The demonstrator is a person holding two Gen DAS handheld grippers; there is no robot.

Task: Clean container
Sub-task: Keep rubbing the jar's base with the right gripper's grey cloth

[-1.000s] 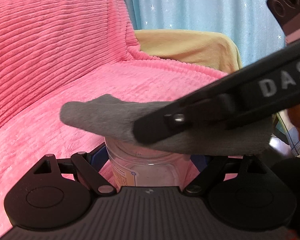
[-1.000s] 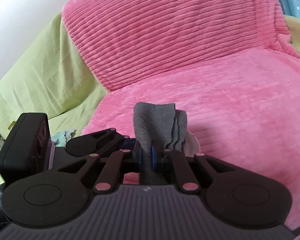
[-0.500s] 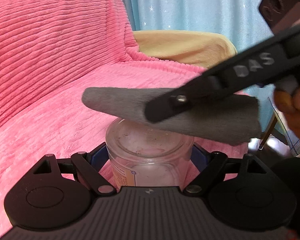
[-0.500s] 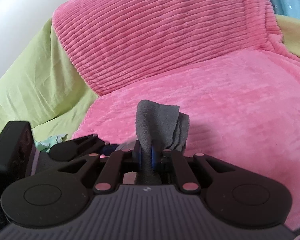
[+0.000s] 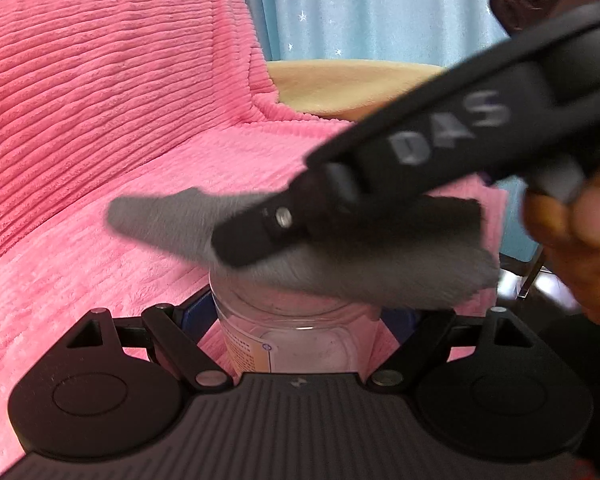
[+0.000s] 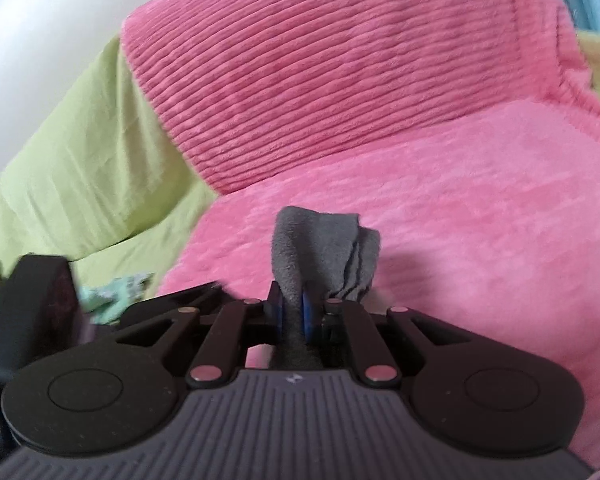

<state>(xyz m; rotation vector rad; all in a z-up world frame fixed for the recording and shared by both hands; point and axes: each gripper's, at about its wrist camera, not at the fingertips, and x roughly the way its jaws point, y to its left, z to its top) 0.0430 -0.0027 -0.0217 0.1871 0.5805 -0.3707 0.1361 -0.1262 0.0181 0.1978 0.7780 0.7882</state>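
Our left jaws squeeze the clear jar. Our right jaws pinch the grey cloth, which lies on top of the jar's mouth.

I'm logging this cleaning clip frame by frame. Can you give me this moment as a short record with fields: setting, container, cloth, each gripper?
setting: sofa under a pink blanket, blue curtain behind
container: clear jar, upright, open mouth covered by the cloth
cloth: grey cloth, lying across the jar's rim
left gripper: shut on the jar's sides
right gripper: shut on the cloth, above the jar
hand: on the right gripper's handle
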